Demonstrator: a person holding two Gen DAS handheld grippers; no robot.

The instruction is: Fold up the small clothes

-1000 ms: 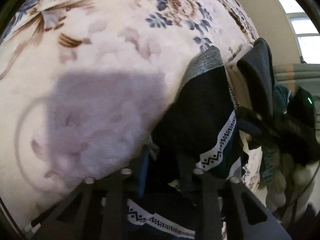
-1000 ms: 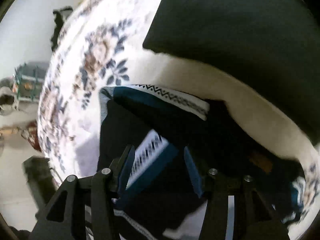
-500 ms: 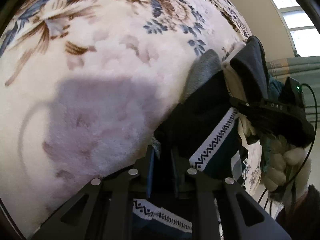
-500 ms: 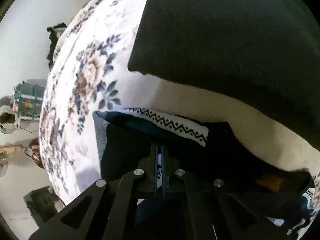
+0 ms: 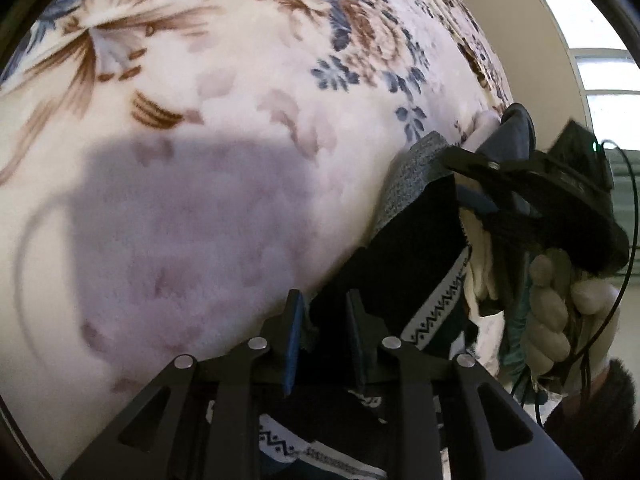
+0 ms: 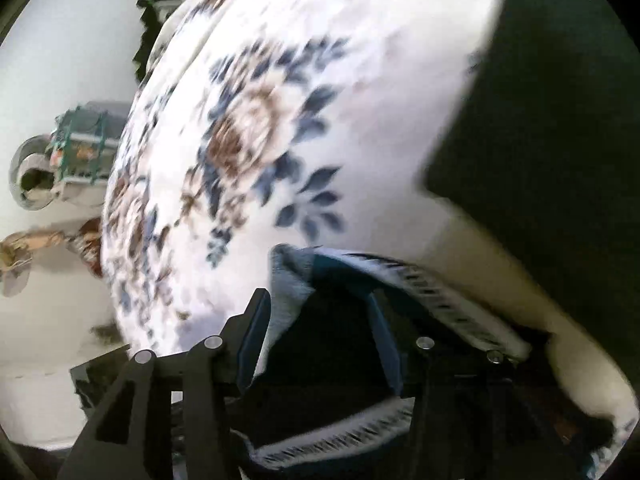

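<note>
A small dark navy garment [image 5: 416, 256] with white zigzag bands and a grey inner lining lies bunched on a floral blanket [image 5: 240, 120]. My left gripper [image 5: 324, 320] is open, its blue pads either side of a fold of the dark cloth. My right gripper [image 6: 320, 320] is open over the garment [image 6: 340, 340], its left pad beside the grey lining edge. In the left wrist view the right gripper [image 5: 472, 178] shows at the right, held by a gloved hand [image 5: 552, 312], its tips over the garment's far edge.
A large black cloth [image 6: 560, 140] lies on the blanket [image 6: 260, 140] at the right of the right wrist view. Beyond the blanket's left edge are a green crate [image 6: 80, 140] and a white wall. A window [image 5: 608, 92] is at upper right in the left wrist view.
Both grippers were open, shut on the garment half a second ago, and have now opened again. The right gripper has swung; its view is blurred with motion.
</note>
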